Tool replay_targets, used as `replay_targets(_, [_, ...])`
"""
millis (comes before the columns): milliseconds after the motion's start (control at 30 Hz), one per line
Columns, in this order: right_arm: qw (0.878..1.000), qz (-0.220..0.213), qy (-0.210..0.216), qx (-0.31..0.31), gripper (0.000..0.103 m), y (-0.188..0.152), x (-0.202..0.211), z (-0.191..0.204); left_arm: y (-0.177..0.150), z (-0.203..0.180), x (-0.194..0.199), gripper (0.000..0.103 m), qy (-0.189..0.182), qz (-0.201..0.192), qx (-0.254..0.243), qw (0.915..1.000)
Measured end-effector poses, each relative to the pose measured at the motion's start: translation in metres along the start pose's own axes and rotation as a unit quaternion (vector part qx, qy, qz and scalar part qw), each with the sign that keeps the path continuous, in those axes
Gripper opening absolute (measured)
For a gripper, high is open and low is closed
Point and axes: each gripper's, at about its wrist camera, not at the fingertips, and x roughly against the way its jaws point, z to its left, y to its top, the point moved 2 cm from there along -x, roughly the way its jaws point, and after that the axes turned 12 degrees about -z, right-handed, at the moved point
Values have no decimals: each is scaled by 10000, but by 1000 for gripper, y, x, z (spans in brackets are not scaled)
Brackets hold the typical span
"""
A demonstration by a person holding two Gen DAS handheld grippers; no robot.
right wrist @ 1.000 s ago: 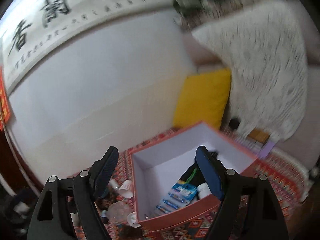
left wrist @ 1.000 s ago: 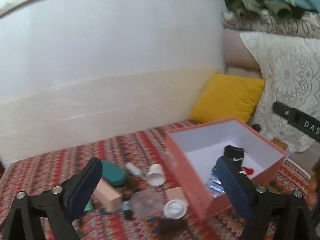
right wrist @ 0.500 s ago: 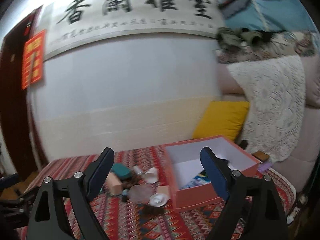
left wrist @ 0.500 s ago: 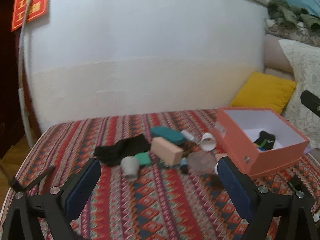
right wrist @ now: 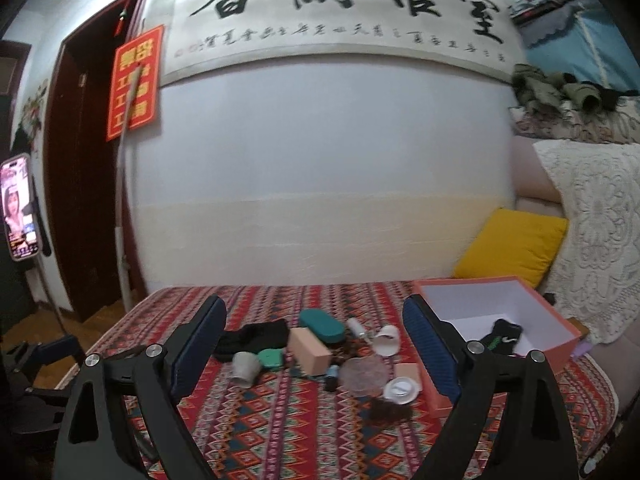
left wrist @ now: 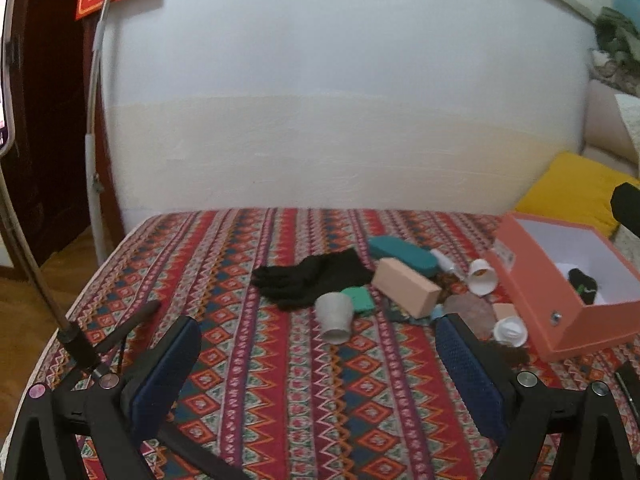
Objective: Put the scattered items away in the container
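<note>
Orange box [right wrist: 560,346] holds a black sock [right wrist: 504,334]; left of it lie scattered items. Left gripper [left wrist: 316,376] and right gripper [right wrist: 314,354] stand spread, empty.

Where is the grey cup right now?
The grey cup lies tipped on the patterned cloth, at the pile's near left edge, just in front of the black glove and beside the small green item.

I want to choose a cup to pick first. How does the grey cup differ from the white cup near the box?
The grey cup is darker and lies nearer the black cloth; the white cup lies close to the orange box. Both lie tipped on the patterned cover.
</note>
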Motion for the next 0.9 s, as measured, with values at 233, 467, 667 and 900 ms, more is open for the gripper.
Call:
replay_targets(233, [9992,369,81,160,92,-18,-40,16,-5,24,-37,98,26,291,54,9996])
replay_targets(467, [9947,1024,-102,-10,92,-46,-81,-3,-20,29,-80,98,-31,638,131,9979])
replay_targets(667, [9922,1217,-13,281,92,-66,-105,-4,-35,11,-118,98,-217,998,79,9947])
replay_targets(900, [9844,1743,-223,113,92,-100,-146,-51,-64,-25,-187,98,-386,1526,59,9875])
